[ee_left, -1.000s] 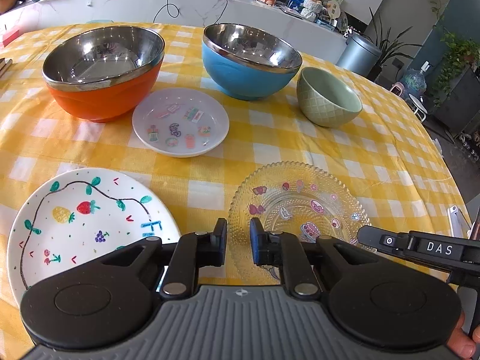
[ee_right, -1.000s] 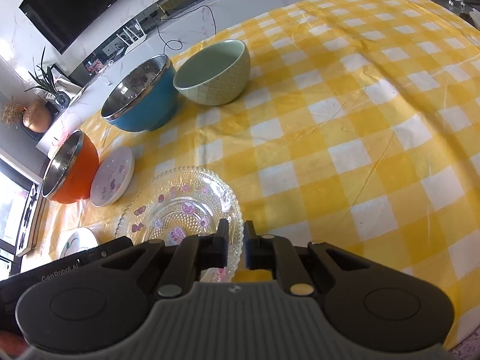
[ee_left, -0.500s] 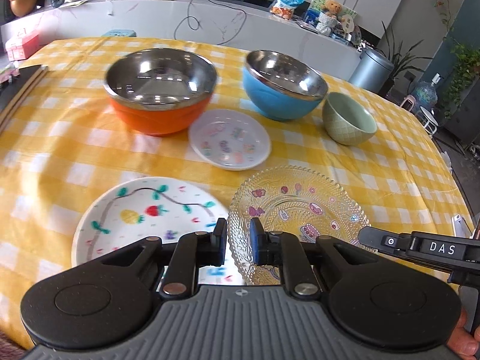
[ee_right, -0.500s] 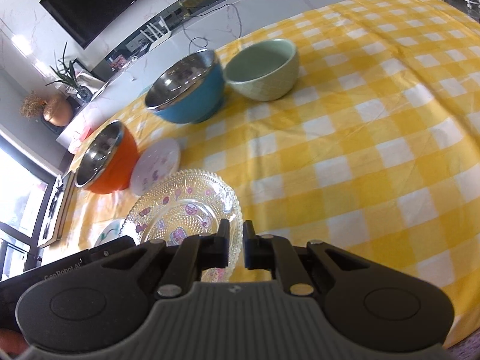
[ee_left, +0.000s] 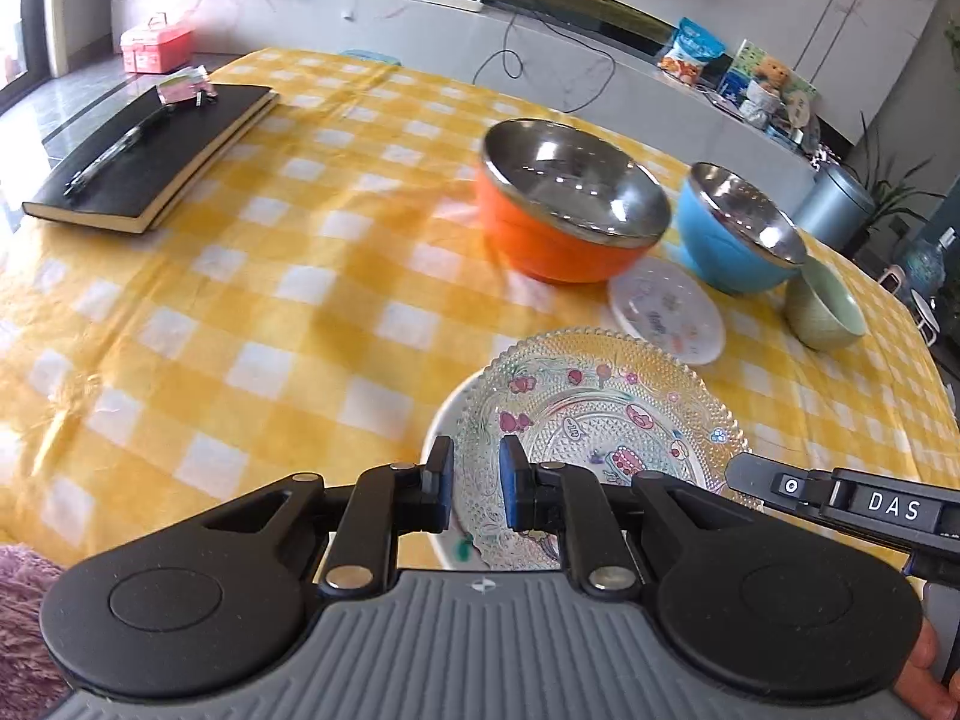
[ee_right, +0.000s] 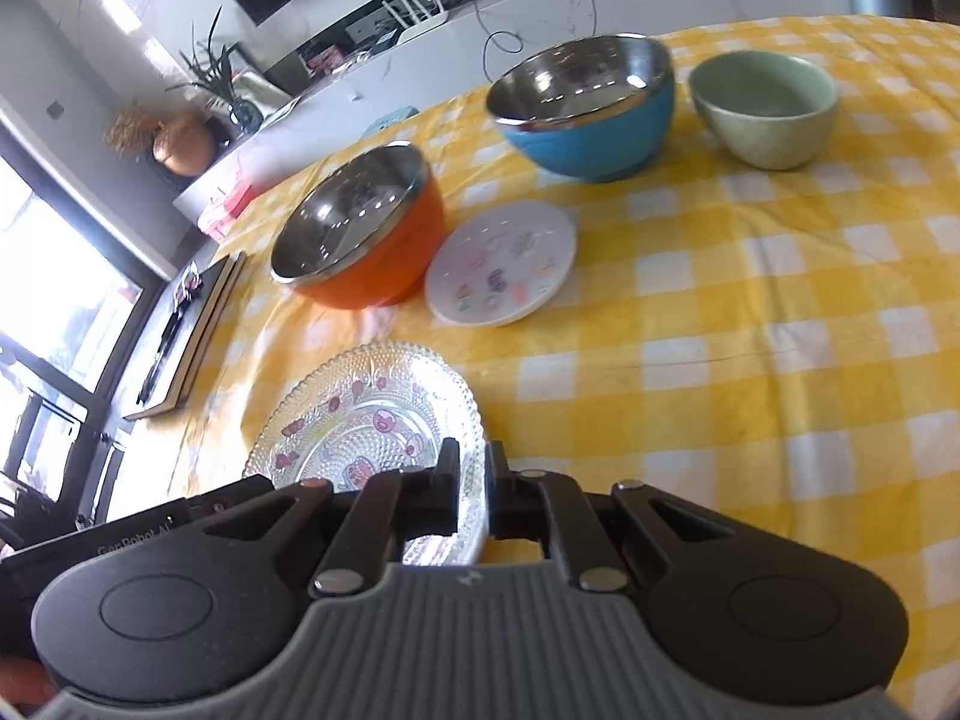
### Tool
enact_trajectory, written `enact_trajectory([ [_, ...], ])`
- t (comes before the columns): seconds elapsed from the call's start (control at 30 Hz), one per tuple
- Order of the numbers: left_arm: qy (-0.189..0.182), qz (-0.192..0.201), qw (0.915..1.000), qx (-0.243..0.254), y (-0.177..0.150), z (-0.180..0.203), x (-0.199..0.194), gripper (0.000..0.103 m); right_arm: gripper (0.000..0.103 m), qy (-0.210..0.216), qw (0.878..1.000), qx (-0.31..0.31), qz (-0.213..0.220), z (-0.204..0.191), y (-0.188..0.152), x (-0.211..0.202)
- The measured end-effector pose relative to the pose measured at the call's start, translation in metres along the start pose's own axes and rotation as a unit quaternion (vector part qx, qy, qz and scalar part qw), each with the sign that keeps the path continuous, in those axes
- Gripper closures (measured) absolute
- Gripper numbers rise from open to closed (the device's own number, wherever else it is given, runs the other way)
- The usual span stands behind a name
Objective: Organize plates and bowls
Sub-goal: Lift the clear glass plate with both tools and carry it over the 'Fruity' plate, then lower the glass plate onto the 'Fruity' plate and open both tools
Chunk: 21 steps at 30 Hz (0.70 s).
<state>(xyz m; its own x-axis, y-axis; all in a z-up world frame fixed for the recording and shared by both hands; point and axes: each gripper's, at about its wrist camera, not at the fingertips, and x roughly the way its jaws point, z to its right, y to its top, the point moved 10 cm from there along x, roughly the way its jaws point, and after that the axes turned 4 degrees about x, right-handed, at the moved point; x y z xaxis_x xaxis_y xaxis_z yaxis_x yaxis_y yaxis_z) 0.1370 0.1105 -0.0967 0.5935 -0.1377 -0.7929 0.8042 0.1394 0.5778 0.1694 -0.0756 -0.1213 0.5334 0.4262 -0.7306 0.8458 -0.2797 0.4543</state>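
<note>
My right gripper (ee_right: 474, 480) is shut on the near rim of a clear glass plate (ee_right: 366, 420) with pink pictures. In the left wrist view the glass plate (ee_left: 600, 414) lies over a white painted plate (ee_left: 441, 426), whose rim shows at the left. My left gripper (ee_left: 474, 480) stands just above the near-left edge of these plates, its jaws a narrow gap apart and holding nothing. Behind are an orange steel-lined bowl (ee_left: 564, 210), a blue steel-lined bowl (ee_left: 738, 234), a small white plate (ee_left: 666, 309) and a green bowl (ee_left: 828, 312).
A yellow checked cloth (ee_left: 270, 300) covers the table. A black notebook (ee_left: 150, 156) with a pen lies at the far left. A white counter (ee_left: 540, 30) with clutter runs behind the table. A grey bin (ee_left: 834, 204) stands at the right.
The right gripper has carried the glass plate to the left, over the white painted plate. Both views have swung left, so the bowls now sit further right and the notebook has come into view.
</note>
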Motion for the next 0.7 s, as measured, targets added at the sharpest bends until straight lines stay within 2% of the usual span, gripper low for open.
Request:
enact_trajectory([
  [0.23, -0.001, -0.007, 1.0, 0.0, -0.007, -0.006, 0.008, 0.086, 0.097, -0.027, 0.999, -0.022, -0.005, -0.005, -0.006, 0.014],
  [0.7, 0.011, 0.009, 0.9995, 0.029, -0.009, -0.001, 0.009, 0.086, 0.096, -0.068, 0.996, -0.065, 0.01, -0.004, -0.01, 0.019],
])
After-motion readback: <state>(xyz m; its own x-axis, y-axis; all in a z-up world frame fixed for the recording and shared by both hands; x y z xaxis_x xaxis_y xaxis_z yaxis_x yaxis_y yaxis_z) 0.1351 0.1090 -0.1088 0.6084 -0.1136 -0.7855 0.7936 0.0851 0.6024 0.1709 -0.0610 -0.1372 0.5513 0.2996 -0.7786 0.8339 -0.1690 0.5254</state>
